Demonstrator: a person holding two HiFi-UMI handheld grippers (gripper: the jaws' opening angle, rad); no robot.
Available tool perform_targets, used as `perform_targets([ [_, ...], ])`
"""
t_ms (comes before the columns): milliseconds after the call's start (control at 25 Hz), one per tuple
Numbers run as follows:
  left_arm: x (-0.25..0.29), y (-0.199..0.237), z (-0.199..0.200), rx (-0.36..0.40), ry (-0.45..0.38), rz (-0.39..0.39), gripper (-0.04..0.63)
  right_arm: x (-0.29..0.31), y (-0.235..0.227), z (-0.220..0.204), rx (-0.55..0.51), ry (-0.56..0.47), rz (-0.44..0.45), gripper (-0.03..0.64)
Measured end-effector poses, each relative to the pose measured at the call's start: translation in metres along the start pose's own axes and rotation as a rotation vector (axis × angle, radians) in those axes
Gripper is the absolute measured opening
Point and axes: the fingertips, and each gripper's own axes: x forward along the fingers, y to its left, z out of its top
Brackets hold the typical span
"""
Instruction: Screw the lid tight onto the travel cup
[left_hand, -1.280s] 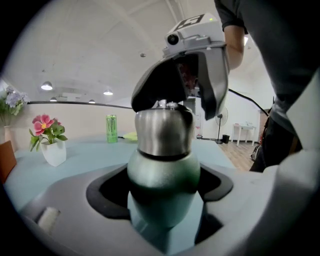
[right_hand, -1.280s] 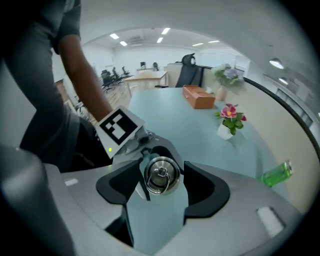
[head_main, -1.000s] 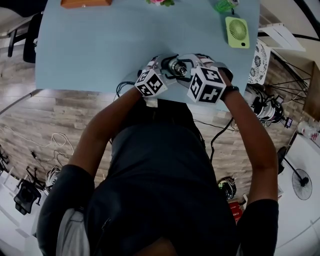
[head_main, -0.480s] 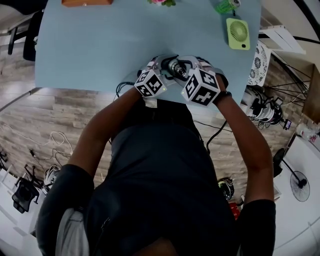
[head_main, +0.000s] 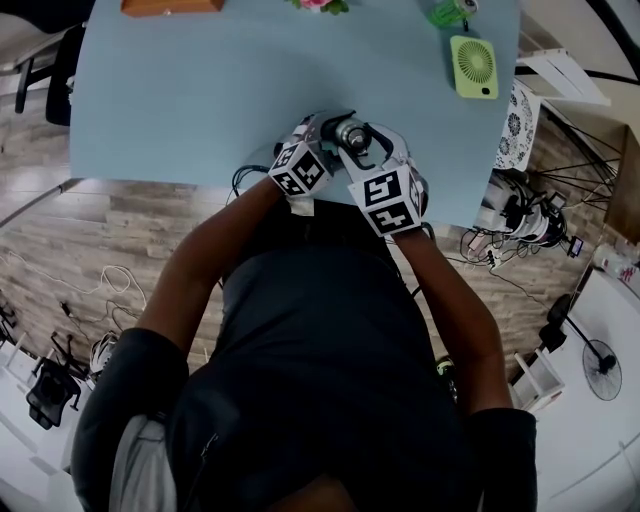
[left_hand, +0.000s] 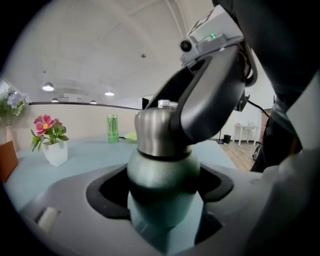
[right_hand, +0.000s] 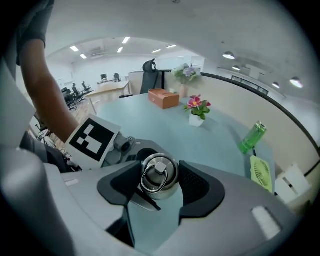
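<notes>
The travel cup stands at the near edge of the pale blue table (head_main: 200, 100). Its green body (left_hand: 162, 175) sits between the pads of my left gripper (left_hand: 162, 192), which is shut on it. On top is the steel lid (right_hand: 159, 174) with a ring handle, also seen from above as the lid (head_main: 350, 133). My right gripper (right_hand: 159, 182) reaches over from my side, with the lid between its jaws. Those jaws are closing, and the pads stand right beside the lid's sides. In the head view the left gripper (head_main: 328, 130) and right gripper (head_main: 357, 140) meet at the cup.
A green fan (head_main: 474, 65), a green can (head_main: 450, 10), a flower pot (head_main: 320, 4) and an orange box (head_main: 172, 6) stand along the table's far side. The table's near edge runs just under the grippers. Cables and stands lie on the floor at the right.
My right gripper has swung round the lid, its marker cube moving from the right of the cup towards my body. The left gripper and the cup have stayed in place.
</notes>
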Motion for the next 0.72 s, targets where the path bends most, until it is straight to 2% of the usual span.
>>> perform_targets([
  [280, 0.0015, 0.0012, -0.0001, 0.002, 0.012, 0.033, 0.423, -0.0009, -0.0028, -0.0001, 0.100, -0.032, -0.060, 0.236],
  [520, 0.0049, 0.0002, -0.0008, 0.002, 0.017, 0.034, 0.425, -0.0038, -0.0062, 0.0018, 0.086, -0.050, -0.064, 0.236],
  [600, 0.0077, -0.0014, -0.0012, 0.004, 0.026, 0.008, 0.425, -0.0056, -0.0085, 0.0023, 0.081, -0.049, -0.065, 0.236],
  [720, 0.0061, -0.0055, -0.0025, 0.031, 0.052, -0.092, 0.425, -0.0059, -0.0088, 0.0029, 0.084, -0.054, -0.075, 0.236],
])
